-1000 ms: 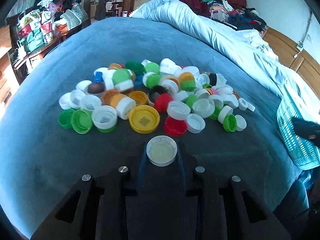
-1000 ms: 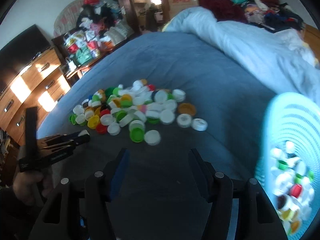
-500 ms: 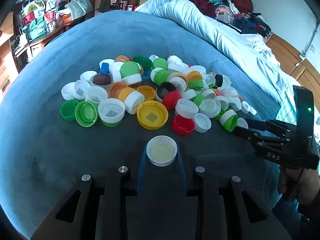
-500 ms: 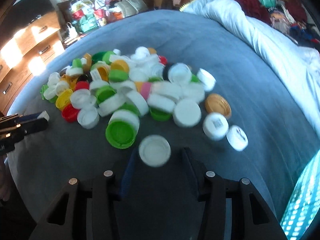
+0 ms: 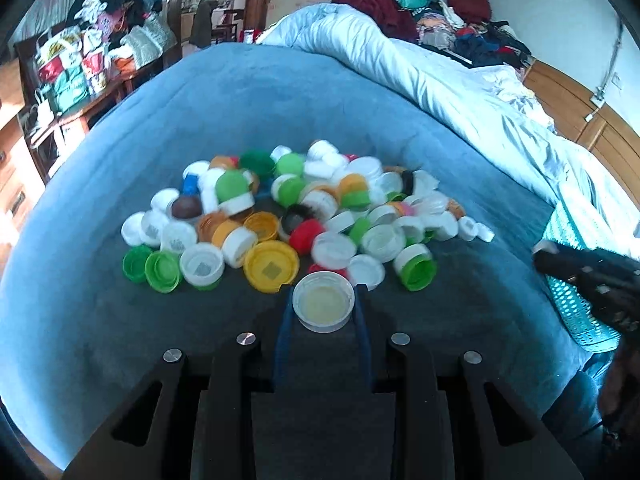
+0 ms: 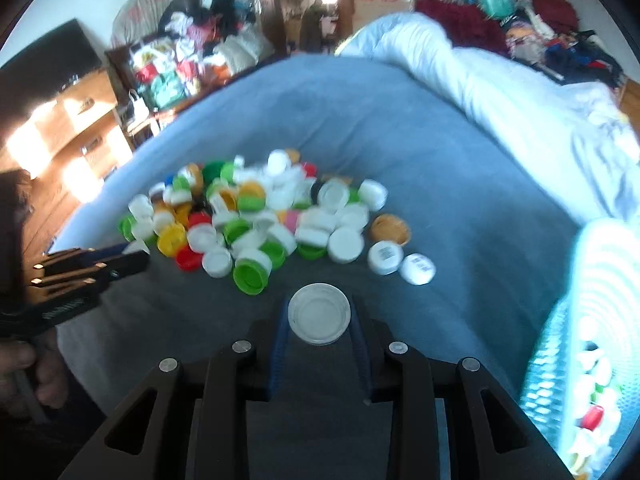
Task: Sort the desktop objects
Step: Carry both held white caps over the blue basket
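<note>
A heap of bottle caps (image 5: 288, 216) in white, green, yellow, orange and red lies on the blue blanket (image 5: 248, 104). My left gripper (image 5: 323, 307) is shut on a white cap (image 5: 323, 306) with a yellowish inside, held just in front of the heap. My right gripper (image 6: 319, 320) is shut on another white cap (image 6: 319, 314), held above the blanket on the near side of the heap of bottle caps (image 6: 264, 216). The right gripper shows at the right edge of the left wrist view, and the left gripper (image 6: 132, 258) at the left of the right wrist view.
A light blue mesh basket (image 6: 576, 344) with several caps inside stands at the right, also seen as the basket (image 5: 576, 308) in the left wrist view. A white duvet (image 5: 460, 92) is bunched along the far right. A person's hand (image 6: 24, 364) holds the left tool. Cluttered furniture stands at the left.
My right gripper came down to the heap, closed on a white cap and lifted it off the blanket. My left gripper rose a little with its cap still held.
</note>
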Action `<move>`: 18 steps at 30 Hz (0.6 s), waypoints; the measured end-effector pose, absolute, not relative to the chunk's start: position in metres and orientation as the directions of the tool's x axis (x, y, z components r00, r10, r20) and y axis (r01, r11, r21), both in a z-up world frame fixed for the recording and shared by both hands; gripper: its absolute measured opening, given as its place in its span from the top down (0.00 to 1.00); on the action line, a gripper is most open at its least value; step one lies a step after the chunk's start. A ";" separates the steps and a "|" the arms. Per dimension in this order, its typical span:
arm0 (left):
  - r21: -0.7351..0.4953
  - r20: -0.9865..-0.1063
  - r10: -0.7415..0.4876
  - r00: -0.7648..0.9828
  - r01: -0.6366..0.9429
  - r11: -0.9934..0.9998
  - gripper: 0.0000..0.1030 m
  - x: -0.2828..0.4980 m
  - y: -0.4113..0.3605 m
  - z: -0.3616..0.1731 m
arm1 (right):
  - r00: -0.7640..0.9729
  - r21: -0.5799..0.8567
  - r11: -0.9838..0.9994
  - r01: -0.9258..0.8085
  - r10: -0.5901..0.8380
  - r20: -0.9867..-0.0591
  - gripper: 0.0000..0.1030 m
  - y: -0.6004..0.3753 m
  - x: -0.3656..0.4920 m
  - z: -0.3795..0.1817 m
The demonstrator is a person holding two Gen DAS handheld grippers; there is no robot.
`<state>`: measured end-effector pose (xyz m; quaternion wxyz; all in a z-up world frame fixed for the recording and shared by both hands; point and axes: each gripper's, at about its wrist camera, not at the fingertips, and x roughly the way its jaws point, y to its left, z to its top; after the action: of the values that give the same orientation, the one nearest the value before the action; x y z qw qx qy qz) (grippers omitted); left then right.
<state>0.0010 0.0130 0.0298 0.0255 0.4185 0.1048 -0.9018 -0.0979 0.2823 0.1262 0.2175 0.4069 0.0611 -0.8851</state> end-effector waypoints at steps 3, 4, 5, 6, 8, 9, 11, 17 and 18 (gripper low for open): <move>-0.166 -0.744 0.056 -0.666 0.103 -0.981 0.76 0.000 0.026 0.045 | -0.617 0.057 -0.910 0.411 -0.323 -0.718 0.69 0.298 -0.087 0.151; -0.167 -0.738 0.061 -0.672 0.094 -0.982 0.76 -0.001 0.030 0.050 | -0.628 0.054 -0.913 0.403 -0.320 -0.710 0.69 0.305 -0.084 0.158; -0.167 -0.732 0.068 -0.678 0.081 -0.983 0.76 -0.002 0.035 0.056 | -0.638 0.053 -0.917 0.394 -0.315 -0.703 0.69 0.310 -0.081 0.164; -0.164 -0.728 0.074 -0.682 0.069 -0.984 0.76 -0.004 0.041 0.061 | -0.647 0.053 -0.921 0.387 -0.312 -0.696 0.69 0.315 -0.078 0.170; -0.161 -0.720 0.081 -0.689 0.052 -0.986 0.76 -0.008 0.050 0.070 | -0.661 0.052 -0.926 0.373 -0.305 -0.686 0.68 0.326 -0.076 0.179; -0.165 -0.716 0.092 -0.693 0.040 -0.986 0.76 -0.010 0.055 0.075 | -0.666 0.052 -0.929 0.367 -0.302 -0.682 0.69 0.331 -0.074 0.183; -0.155 -0.705 0.104 -0.702 0.009 -0.988 0.76 -0.013 0.069 0.085 | -0.677 0.049 -0.934 0.353 -0.292 -0.675 0.69 0.343 -0.073 0.190; -0.136 -0.677 0.164 -0.718 -0.096 -0.986 0.76 -0.028 0.118 0.111 | -0.703 0.053 -0.952 0.303 -0.261 -0.662 0.69 0.375 -0.067 0.204; -0.135 -0.676 0.172 -0.717 -0.109 -0.985 0.76 -0.030 0.125 0.114 | -0.706 0.052 -0.955 0.293 -0.253 -0.661 0.68 0.380 -0.066 0.206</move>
<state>-0.0304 0.1250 0.1141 -0.0758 0.3685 0.0427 -0.9255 -0.0659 0.3802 0.2063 0.1480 0.3537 0.0287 -0.9232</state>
